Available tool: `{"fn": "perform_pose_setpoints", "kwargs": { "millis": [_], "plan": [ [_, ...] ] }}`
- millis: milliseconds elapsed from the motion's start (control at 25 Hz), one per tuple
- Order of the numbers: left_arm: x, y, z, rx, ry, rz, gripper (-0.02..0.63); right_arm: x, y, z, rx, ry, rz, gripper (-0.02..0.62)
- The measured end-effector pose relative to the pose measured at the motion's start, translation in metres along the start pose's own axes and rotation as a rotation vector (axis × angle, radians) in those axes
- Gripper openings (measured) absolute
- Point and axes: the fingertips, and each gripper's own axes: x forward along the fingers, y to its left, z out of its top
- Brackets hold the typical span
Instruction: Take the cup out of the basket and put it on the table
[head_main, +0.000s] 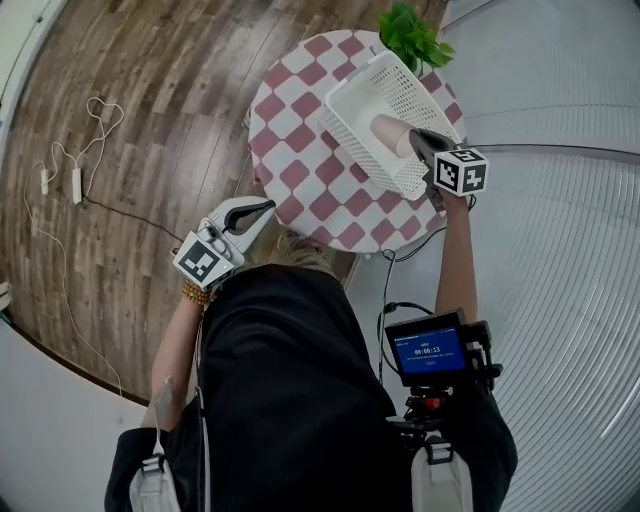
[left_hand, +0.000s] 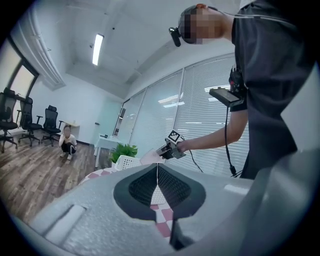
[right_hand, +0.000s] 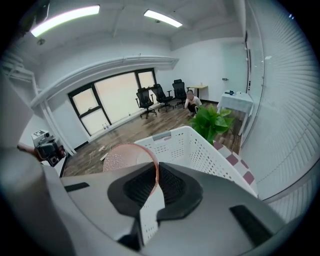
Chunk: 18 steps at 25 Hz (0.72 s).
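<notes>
Checkered cloth is covering the round table, where a white basket is standing beside a plant. Over the basket, the right gripper is pinching the pink cup by its rim, jaws clamped on the thin wall, and is holding it tilted, clear of the tabletop. Off the table's near edge, the left gripper is hanging with jaws pressed together on nothing.
</notes>
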Motion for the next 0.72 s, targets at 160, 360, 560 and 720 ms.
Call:
{"fn": "perform_pose_setpoints", "kwargs": {
  "millis": [160,360,560,720],
  "plan": [
    [-0.002,0.018,0.016,0.003,0.011,-0.041,0.005,-0.015,0.023,0.027,0.074,-0.091,0.010,0.025],
    [-0.002,0.014,0.014,0.025,0.005,-0.073,0.005,-0.041,0.051,0.034,0.126,-0.235,0.025,0.025],
    [-0.007,0.020,0.016,0.047,0.010,-0.086,0.005,-0.050,0.077,0.041,0.152,-0.383,0.003,0.025],
    [-0.006,0.022,0.015,0.050,0.030,-0.099,0.005,-0.054,0.093,0.039,0.201,-0.463,0.004,0.025]
  ]
}}
